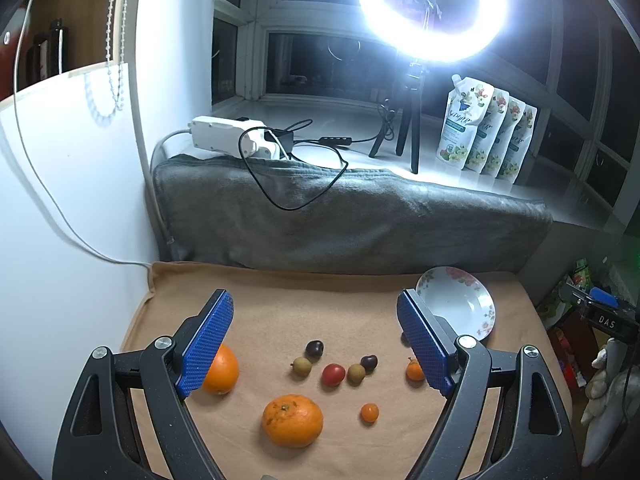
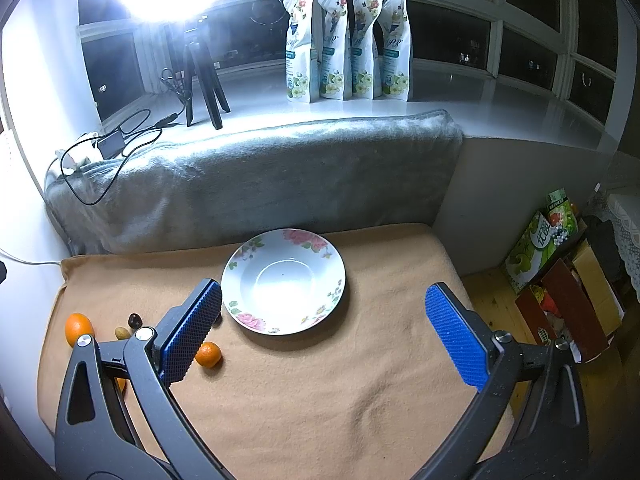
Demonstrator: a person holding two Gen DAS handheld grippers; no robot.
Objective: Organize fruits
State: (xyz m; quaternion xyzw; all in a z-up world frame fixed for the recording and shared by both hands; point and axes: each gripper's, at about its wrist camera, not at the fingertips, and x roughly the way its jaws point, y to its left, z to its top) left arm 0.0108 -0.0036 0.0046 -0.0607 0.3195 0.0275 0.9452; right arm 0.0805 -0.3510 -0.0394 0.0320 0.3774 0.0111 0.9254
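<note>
I see my left hand-held gripper (image 1: 316, 338) spread apart over scattered fruit; my right hand-held gripper (image 2: 324, 332) gapes wide, holding nothing, near the floral plate (image 2: 240, 304).

Both tongs (image 1: 316, 340) (image 2: 324, 332): black arms, silver screws, blue textured pads.

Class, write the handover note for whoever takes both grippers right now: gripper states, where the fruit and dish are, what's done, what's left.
Left gripper: open, empty, above the fruit.
Right gripper: open, empty, near the floral dish.
The dish is empty, at the far right of the tan cloth.
All fruit is loose on the cloth: large orange, second orange, red tomato, two dark plums, two brownish longans and two small kumquats.
Done: nothing placed.
Left: probably move every fruit into the dish.
</note>
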